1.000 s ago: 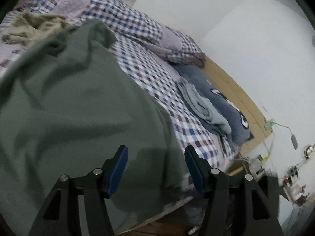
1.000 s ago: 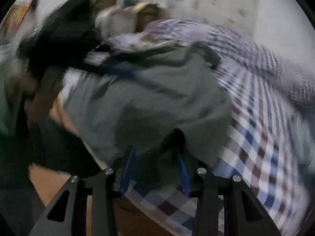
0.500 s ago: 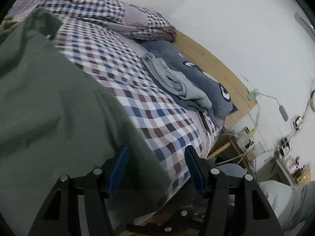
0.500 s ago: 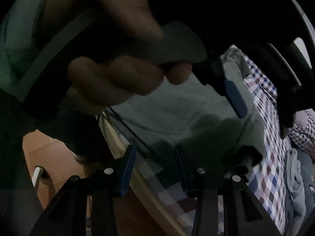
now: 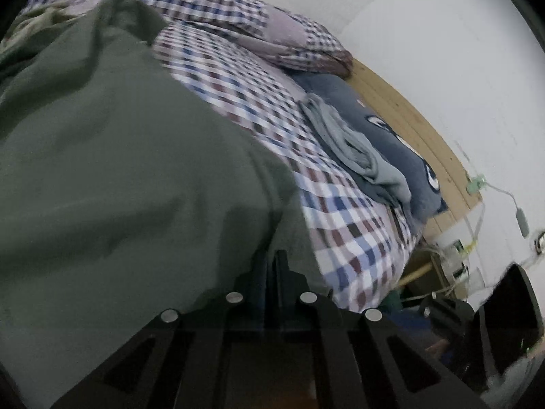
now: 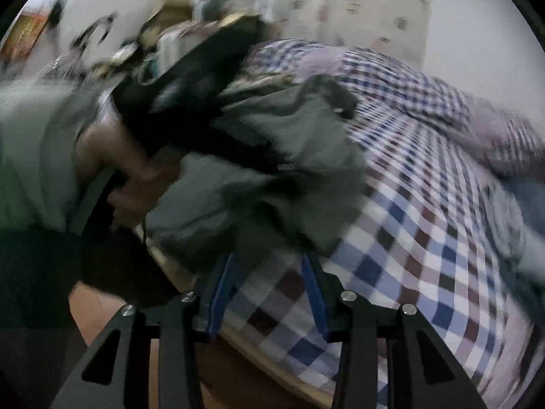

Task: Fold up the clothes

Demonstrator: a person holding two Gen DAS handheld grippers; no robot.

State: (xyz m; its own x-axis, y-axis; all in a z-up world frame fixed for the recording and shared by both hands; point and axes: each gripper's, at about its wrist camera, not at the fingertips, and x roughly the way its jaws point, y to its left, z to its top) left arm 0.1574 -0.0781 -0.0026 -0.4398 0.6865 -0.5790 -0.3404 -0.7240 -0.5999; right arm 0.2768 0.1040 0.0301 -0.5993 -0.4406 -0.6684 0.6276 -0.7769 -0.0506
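A dark green garment (image 5: pixel 129 170) lies spread over the checked bed sheet (image 5: pixel 347 231), filling the left of the left wrist view. My left gripper (image 5: pixel 272 266) is shut, its two fingers pressed together on the garment's near right edge. In the right wrist view the same green garment (image 6: pixel 289 129) is bunched and blurred on the checked sheet (image 6: pixel 425 238). My right gripper (image 6: pixel 269 283) stands open at the garment's lower edge, with sheet showing between its blue pads (image 6: pixel 315 289). A person's hand (image 6: pixel 136 177) holds the black left tool (image 6: pixel 190 88) over the garment.
A grey folded garment (image 5: pixel 357 150) lies on a dark blue pillow (image 5: pixel 402 143) at the bed's far end, beside a wooden headboard (image 5: pixel 419 126). Checked pillows (image 5: pixel 245 24) sit at the back. A cluttered bedside stand (image 5: pixel 456 262) is beyond the bed's corner.
My left gripper's fingers have closed together on the green garment's edge after sliding right along it. The right wrist view has swung from behind the left hand back onto the bed.
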